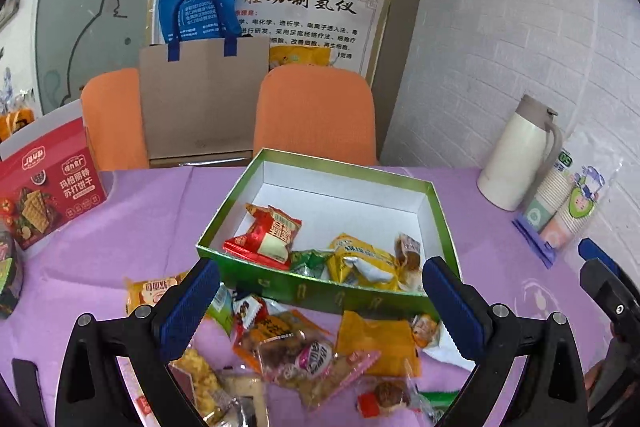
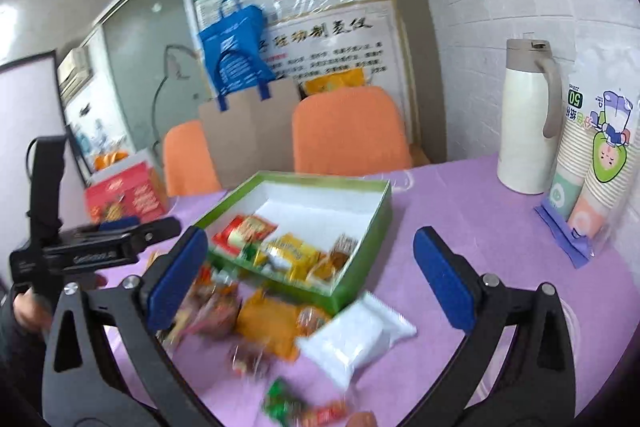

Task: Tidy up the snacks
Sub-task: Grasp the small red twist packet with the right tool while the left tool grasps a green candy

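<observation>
A green box (image 1: 248, 187) (image 2: 380, 223) with a white inside stands on the purple table and holds several snack packets, among them a red one (image 1: 264, 233) and a yellow one (image 1: 362, 259). More loose packets lie in a pile (image 1: 304, 351) in front of the box. My left gripper (image 1: 320, 303) hangs open above that pile with nothing between its fingers. My right gripper (image 2: 310, 275) is open too, over an orange packet (image 2: 268, 319) and a white packet (image 2: 356, 337). The left gripper's body (image 2: 80, 247) shows at the left of the right wrist view.
A red cracker box (image 1: 48, 183) stands at the left. A white thermos jug (image 1: 520, 155) (image 2: 528, 119) and a sleeve of paper cups (image 1: 568, 203) (image 2: 596, 167) stand at the right by the wall. Two orange chairs (image 1: 316, 115) and a brown paper bag (image 1: 200, 99) stand behind the table.
</observation>
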